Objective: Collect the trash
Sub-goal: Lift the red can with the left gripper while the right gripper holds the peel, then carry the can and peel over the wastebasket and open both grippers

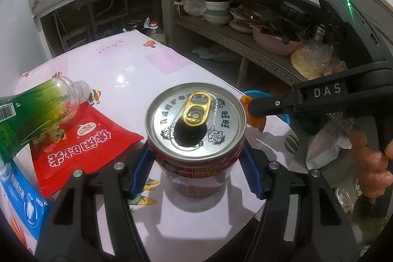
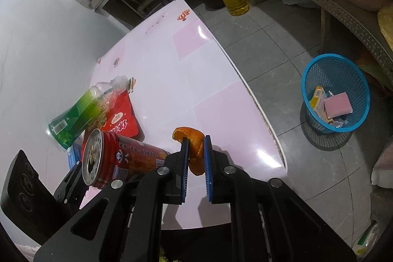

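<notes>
- Here the left tool (image 1: 196,163) is clenched on the red can (image 1: 196,139), its 2 blue pads pressing the can's sides above the pink tabletop (image 1: 137,70).
- The right tool (image 2: 196,161) grips an orange peel (image 2: 194,149) near the tabletop's edge.
- A green bottle (image 2: 78,114) lies on a red snack bag (image 2: 122,124).
- On the floor stands a blue basket (image 2: 363,87) holding boxes.

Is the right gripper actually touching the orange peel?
Touching. The right wrist view shows the right gripper with both blue pads pressed against the orange peel.
</notes>
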A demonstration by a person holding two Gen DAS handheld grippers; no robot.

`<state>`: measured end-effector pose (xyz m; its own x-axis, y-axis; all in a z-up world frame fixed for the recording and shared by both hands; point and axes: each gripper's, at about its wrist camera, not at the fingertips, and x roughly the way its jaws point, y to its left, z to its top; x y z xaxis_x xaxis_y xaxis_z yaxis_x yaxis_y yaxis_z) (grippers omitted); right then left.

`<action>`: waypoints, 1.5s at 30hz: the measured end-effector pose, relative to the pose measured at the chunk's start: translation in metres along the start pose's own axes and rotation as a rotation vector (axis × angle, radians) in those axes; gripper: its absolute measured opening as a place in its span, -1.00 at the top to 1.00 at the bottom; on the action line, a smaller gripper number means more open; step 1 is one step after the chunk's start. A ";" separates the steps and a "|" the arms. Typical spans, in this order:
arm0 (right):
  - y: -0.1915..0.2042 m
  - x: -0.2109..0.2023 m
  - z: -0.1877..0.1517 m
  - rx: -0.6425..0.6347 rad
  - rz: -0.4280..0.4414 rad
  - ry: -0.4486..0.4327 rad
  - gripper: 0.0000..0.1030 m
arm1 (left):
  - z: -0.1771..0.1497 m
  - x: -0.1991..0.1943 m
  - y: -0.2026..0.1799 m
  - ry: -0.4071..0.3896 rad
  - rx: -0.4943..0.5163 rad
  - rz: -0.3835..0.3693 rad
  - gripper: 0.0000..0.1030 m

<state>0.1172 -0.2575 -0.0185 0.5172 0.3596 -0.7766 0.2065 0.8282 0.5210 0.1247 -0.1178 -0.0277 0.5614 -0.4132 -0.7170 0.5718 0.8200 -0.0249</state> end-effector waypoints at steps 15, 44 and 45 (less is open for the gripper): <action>-0.016 -0.020 0.004 0.040 -0.029 -0.049 0.76 | 0.006 -0.003 -0.002 -0.006 -0.012 -0.017 -0.20; -0.196 -0.092 -0.012 0.492 -0.137 -0.254 0.76 | 0.108 0.106 -0.132 0.264 0.102 -0.431 -0.20; -0.203 -0.087 -0.008 0.506 -0.139 -0.251 0.76 | 0.110 0.113 -0.138 0.278 0.105 -0.434 -0.20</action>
<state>0.0238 -0.4532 -0.0598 0.6255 0.0982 -0.7740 0.6255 0.5297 0.5728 0.1752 -0.3216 -0.0287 0.0875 -0.5736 -0.8144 0.7813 0.5467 -0.3011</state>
